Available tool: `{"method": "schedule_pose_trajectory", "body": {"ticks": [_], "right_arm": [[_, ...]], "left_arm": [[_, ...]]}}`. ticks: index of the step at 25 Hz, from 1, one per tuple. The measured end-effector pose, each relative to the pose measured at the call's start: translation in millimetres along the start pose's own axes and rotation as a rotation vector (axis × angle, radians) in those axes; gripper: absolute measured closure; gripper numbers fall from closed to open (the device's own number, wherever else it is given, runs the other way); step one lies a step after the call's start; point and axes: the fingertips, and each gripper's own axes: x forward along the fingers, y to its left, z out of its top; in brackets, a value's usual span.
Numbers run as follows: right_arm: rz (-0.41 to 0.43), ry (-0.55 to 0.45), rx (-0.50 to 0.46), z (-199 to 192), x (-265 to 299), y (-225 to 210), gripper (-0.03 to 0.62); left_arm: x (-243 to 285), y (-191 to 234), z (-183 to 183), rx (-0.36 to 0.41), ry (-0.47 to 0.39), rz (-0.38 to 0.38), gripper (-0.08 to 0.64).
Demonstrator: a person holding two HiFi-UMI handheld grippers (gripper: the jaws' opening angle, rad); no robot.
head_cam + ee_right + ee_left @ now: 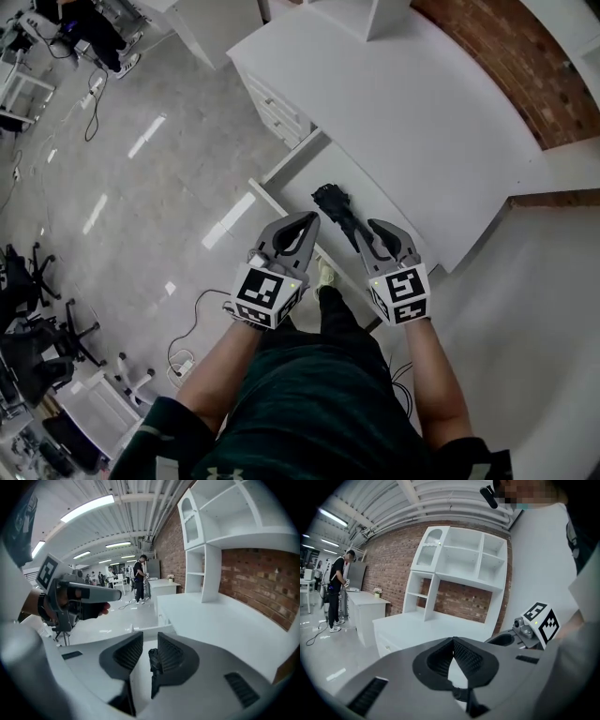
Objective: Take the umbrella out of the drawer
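Note:
A black folded umbrella lies in the open white drawer pulled out from the desk. In the right gripper view the umbrella shows through the gap between the jaws, lower down in the drawer. My right gripper hovers just right of the umbrella, open, with a narrow gap and nothing pressed between its pads. My left gripper hangs over the drawer's left part, shut and empty. Its tips meet in the left gripper view.
The white desk top runs along a brick wall, with a white shelf unit on it. Drawer fronts line the desk's left side. Cables lie on the glossy floor. A person stands far off.

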Motion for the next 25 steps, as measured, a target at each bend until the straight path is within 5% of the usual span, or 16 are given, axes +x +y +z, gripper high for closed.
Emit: {"method": "schedule_pose_trajectory", "body": {"ticks": [25], "right_arm": [[0.167, 0.456, -0.065, -169, 150, -31, 0.417]], "left_arm": [[79, 53, -100, -0.153, 0.177, 0.167, 0.554]]}}
